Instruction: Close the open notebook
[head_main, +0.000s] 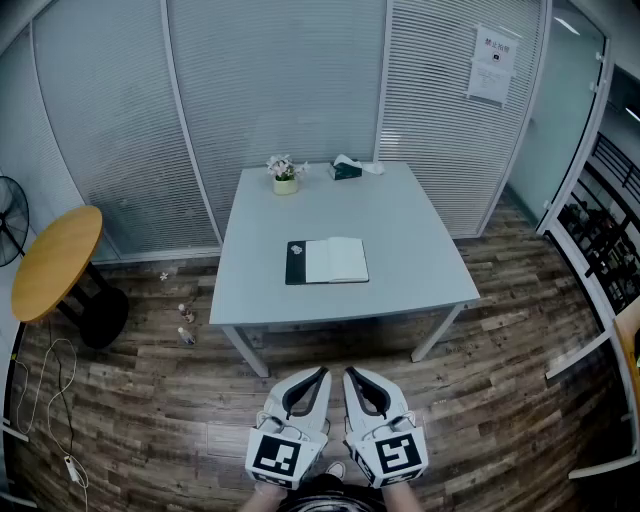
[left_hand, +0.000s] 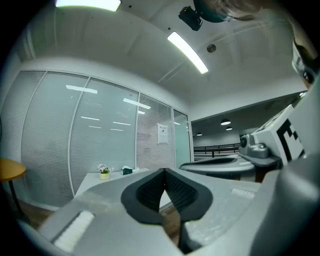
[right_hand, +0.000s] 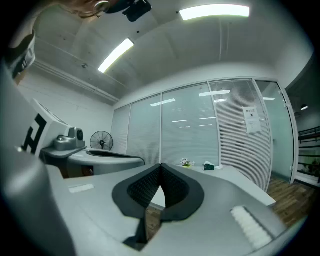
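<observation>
An open notebook (head_main: 327, 261) with white pages and a black cover edge at its left lies flat near the middle of the grey table (head_main: 410, 225). Both grippers hang side by side well short of the table's near edge, over the wooden floor. My left gripper (head_main: 322, 372) is shut with nothing between its tips. My right gripper (head_main: 349, 372) is shut and empty too. In the left gripper view the closed jaws (left_hand: 164, 170) point level toward the table, and the right gripper view shows its jaws (right_hand: 160, 165) the same way.
A small flower pot (head_main: 285, 176) and a dark tissue box (head_main: 347, 170) stand at the table's far edge. A round wooden side table (head_main: 52, 262) and a fan (head_main: 10, 220) are at the left. Glass partitions with blinds close the back.
</observation>
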